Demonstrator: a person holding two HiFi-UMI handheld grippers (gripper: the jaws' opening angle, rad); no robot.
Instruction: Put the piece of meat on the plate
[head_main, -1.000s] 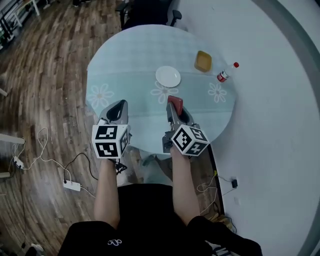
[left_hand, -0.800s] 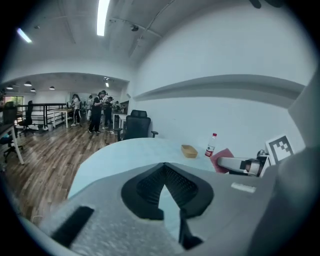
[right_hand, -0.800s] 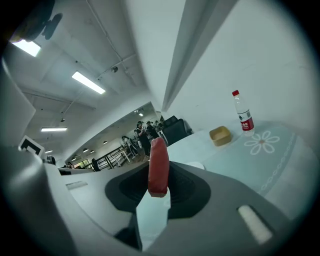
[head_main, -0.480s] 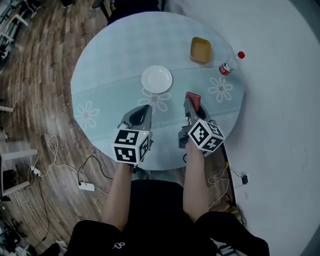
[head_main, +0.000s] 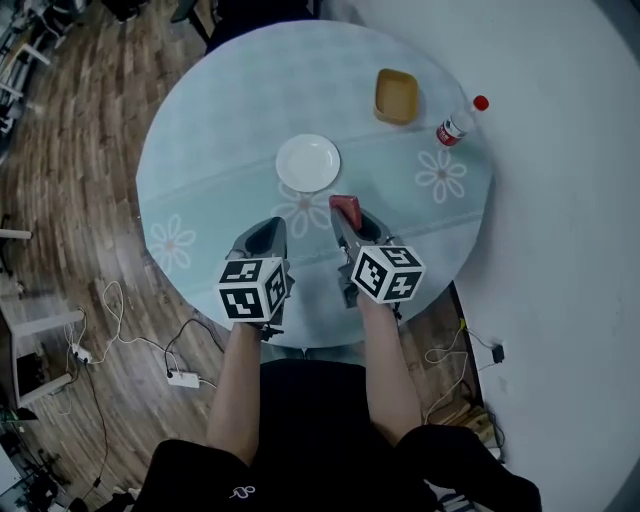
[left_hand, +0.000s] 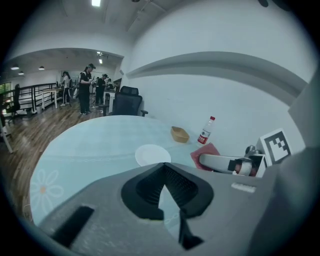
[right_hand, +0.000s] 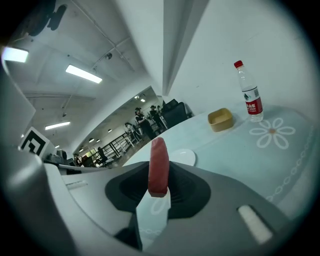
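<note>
A red slab of meat (head_main: 347, 207) stands on edge between the jaws of my right gripper (head_main: 346, 217), which is shut on it just right of and nearer than the white plate (head_main: 308, 163). In the right gripper view the meat (right_hand: 158, 167) rises upright from the gripper (right_hand: 159, 181), with the plate (right_hand: 183, 156) close behind it. My left gripper (head_main: 265, 236) hovers over the table left of the right one, below the plate. Its jaws (left_hand: 162, 169) meet at the tips, shut, with nothing between them. The plate (left_hand: 152, 154) lies bare ahead of them.
The round pale-blue table (head_main: 210, 120) has flower prints. A yellow bowl (head_main: 397, 96) and a red-capped water bottle (head_main: 457, 122) stand at its far right. A dark office chair (left_hand: 127, 102) is behind the table. Cables and a power strip (head_main: 182, 378) lie on the wooden floor.
The right gripper has carried the meat leftward, closer to the plate. The left gripper moved in from the table's near-left edge toward the plate, then held still.
</note>
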